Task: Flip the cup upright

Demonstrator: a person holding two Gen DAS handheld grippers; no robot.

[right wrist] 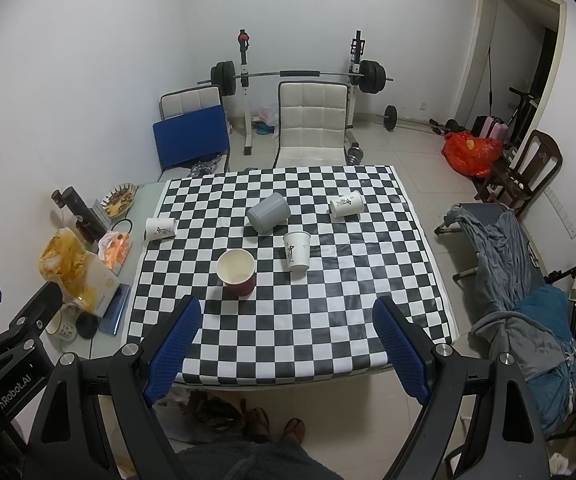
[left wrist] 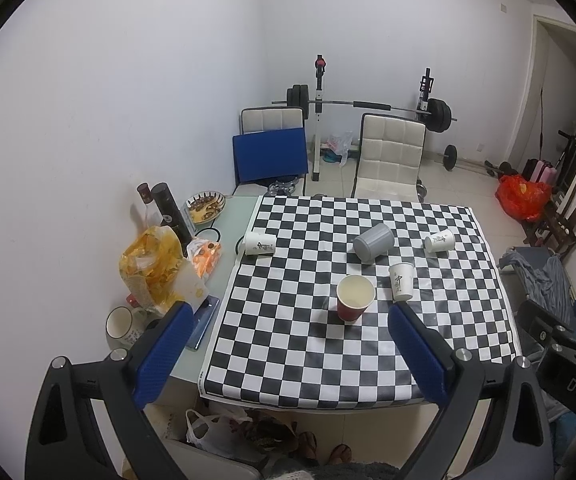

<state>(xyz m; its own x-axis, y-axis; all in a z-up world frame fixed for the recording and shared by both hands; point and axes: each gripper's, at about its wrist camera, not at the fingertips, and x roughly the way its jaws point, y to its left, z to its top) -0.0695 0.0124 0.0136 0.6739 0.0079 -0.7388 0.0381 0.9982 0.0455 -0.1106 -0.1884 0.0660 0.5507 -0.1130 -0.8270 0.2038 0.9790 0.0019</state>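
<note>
Hovering above the near edge of the bench (left wrist: pixel 228 216), both grippers hang back from the cups, each with its blue fingers spread wide and holding nothing: the left gripper (left wrist: pixel 291 316) frames the lower middle of its view, the right gripper (right wrist: pixel 288 312) does the same in its own. On the checkered cloth (right wrist: pixel 327 320) the red cup (right wrist: pixel 236 273) stands upright at centre, mouth up, and a white printed cup (right wrist: pixel 297 251) stands just right of it, also mouth up as far as I can tell. Three others lie on their sides and look like the work left: the grey cup (right wrist: pixel 268 213) above centre, a white cup (right wrist: pixel 346 203) toward the upper right, and another white cup (right wrist: pixel 161 228) at the cloth's left border (half off the pattern). My guess is the grippers are held high and open so either can drop onto whichever tipped cup comes next; the grey one lies nearest the middle, within reach of both. Clutter crowds the bench's left strip: a yellow snack bag (left wrist: pixel 152 264), a dark bottle (left wrist: pixel 172 212), a mug (left wrist: pixel 122 324). The leftmost cup sits near this, which could make turning it up awkward.
</note>
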